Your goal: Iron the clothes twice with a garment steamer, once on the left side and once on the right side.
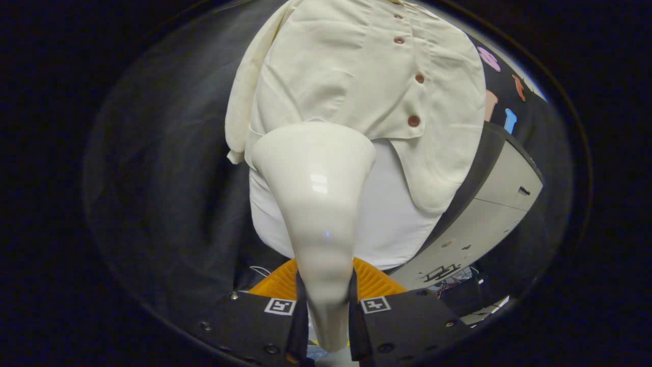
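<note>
A cream shirt (356,76) with dark red buttons (413,121) hangs in front of me, over a white under-layer (392,214). My gripper (328,311) is shut on the handle of a white garment steamer (316,193). Both fingers press on the narrow handle between them. The steamer widens toward its head, which lies against the shirt's lower part, left of the button line. The steamer's face is hidden against the cloth. The shirt's left sleeve (244,97) hangs down beside the body.
A grey cabinet or panel (484,214) stands to the right, tilted in this view. Dark cloth (168,178) hangs to the left of the shirt. Some cables and small items (453,278) lie low on the right, beyond the fingers.
</note>
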The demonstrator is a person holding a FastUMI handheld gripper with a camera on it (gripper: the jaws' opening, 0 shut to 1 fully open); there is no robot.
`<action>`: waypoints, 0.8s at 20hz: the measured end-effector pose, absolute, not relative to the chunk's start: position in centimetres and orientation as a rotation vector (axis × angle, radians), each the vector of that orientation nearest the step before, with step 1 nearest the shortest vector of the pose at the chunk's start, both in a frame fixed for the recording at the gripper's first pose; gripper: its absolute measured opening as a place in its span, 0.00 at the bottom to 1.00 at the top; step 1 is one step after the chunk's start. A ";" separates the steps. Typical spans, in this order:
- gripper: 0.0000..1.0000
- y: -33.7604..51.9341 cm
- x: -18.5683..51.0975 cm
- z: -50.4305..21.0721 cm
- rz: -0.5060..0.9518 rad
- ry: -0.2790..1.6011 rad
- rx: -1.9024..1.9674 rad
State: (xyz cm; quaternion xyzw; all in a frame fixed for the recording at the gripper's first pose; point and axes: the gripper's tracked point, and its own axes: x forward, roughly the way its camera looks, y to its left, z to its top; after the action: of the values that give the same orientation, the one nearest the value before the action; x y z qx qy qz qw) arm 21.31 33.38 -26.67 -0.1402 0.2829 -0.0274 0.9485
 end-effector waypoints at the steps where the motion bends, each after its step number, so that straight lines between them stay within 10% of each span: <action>1: 0.32 33.4 20.3 -26.0 -0.050 0.567 -0.282; 16: 0.32 30.3 12.2 -9.5 -0.061 0.348 -0.193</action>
State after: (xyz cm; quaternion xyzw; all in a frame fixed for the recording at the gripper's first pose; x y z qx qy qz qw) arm 12.19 30.30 -9.47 -0.0960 0.1728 -0.0305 0.9798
